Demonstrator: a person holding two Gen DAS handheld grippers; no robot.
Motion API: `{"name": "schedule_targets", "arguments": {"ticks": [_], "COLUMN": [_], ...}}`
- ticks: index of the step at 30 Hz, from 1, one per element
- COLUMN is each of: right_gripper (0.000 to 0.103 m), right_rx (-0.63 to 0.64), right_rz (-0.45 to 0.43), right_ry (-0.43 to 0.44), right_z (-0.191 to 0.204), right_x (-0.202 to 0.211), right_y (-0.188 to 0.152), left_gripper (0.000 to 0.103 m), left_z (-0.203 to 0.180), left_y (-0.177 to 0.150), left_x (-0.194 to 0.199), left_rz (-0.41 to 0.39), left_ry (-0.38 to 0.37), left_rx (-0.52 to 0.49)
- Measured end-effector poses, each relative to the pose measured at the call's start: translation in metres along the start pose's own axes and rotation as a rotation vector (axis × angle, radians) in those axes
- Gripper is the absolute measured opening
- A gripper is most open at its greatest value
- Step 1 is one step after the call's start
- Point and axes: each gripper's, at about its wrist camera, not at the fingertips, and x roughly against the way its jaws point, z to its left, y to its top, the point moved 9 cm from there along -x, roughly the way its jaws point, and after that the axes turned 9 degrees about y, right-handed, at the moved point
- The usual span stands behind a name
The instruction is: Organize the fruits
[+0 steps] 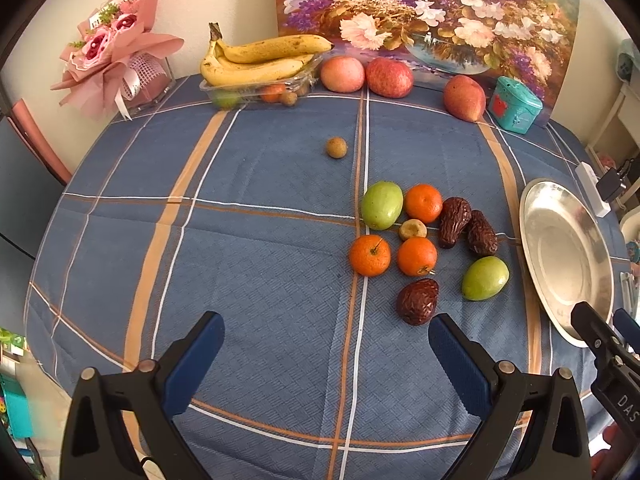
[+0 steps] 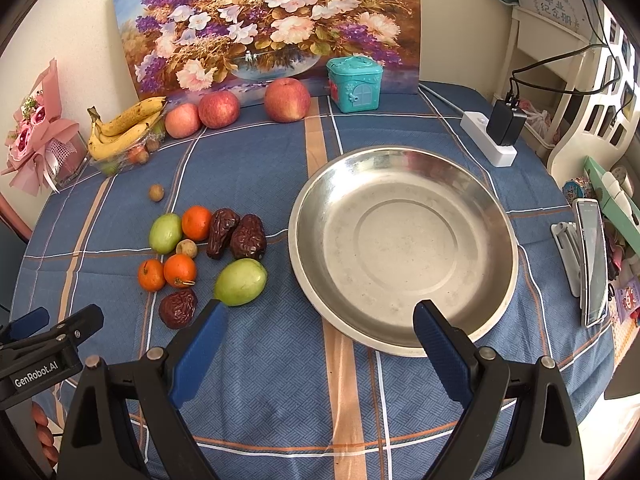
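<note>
A cluster of small fruit lies on the blue checked tablecloth: three oranges [image 1: 370, 255], two green fruits [image 1: 381, 205], three dark red dates [image 1: 417, 301] and a small brown longan [image 1: 412, 229]. The same cluster shows in the right wrist view, with a green fruit [image 2: 240, 282] nearest. An empty steel plate [image 2: 404, 248] stands to its right, also in the left wrist view [image 1: 568, 256]. My left gripper [image 1: 326, 350] is open and empty, just short of the nearest date. My right gripper [image 2: 320, 338] is open and empty, at the plate's near rim.
A lone longan [image 1: 336, 147] lies mid-table. Bananas on a clear tray [image 1: 256, 60], three apples [image 1: 389, 77], a teal box [image 2: 354, 84], a flower painting [image 2: 272, 24] and a pink bouquet [image 1: 116, 56] line the back. A power strip [image 2: 486, 138] and phone [image 2: 592, 260] are at the right.
</note>
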Motion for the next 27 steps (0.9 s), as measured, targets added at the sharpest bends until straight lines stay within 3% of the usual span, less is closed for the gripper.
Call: {"name": "schedule_targets", "arguments": {"ticks": [6, 27], "right_gripper": [0.094, 0.094], "right_rx": [0.0, -0.004], "right_rz": [-0.001, -0.018], "right_ry": [-0.001, -0.003], "right_z": [0.0, -0.0009], "right_x": [-0.0004, 0.0029], "right_y": [-0.0003, 0.0016], "left_gripper": [0.103, 0.103], "left_z": [0.0009, -0.0049], "left_y": [0.0062, 0.0056], "left_x": [0.0037, 0.0047], "left_rz": [-0.043, -0.045], "left_ry": [0.02, 0.009], "left_rx": [-0.017, -0.048]}}
